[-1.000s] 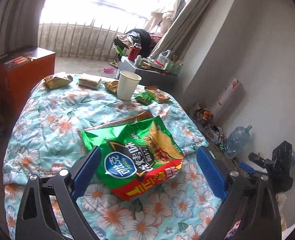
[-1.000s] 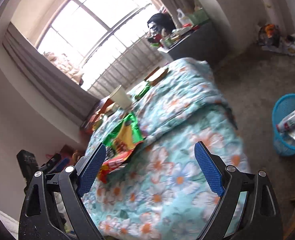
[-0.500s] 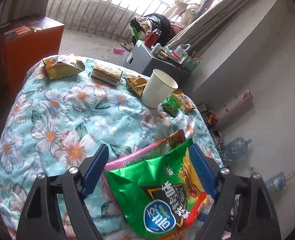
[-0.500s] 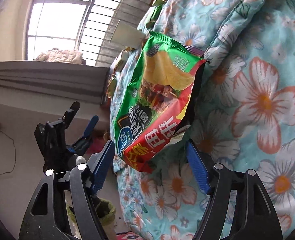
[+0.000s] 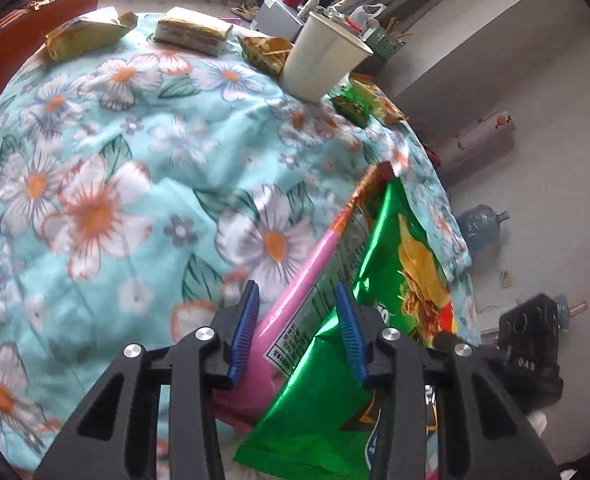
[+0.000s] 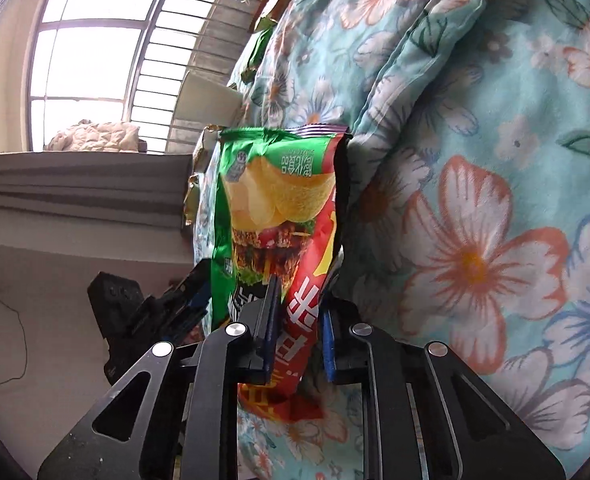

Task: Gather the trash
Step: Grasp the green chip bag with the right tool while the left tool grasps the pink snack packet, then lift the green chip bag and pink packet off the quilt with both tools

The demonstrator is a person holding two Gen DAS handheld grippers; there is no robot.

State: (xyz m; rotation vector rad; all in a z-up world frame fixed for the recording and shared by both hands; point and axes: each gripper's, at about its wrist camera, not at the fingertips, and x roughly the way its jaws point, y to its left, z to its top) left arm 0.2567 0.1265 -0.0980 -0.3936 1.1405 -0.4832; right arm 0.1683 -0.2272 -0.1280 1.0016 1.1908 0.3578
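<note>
Your green chip bag (image 5: 335,408) runs off the near edge; the pink packet (image 5: 295,292) underneath stays mostly hidden.

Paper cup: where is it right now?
In the left wrist view the paper cup stands at the far right of the floral cloth, between a yellow wrapper and a green packet.
</note>
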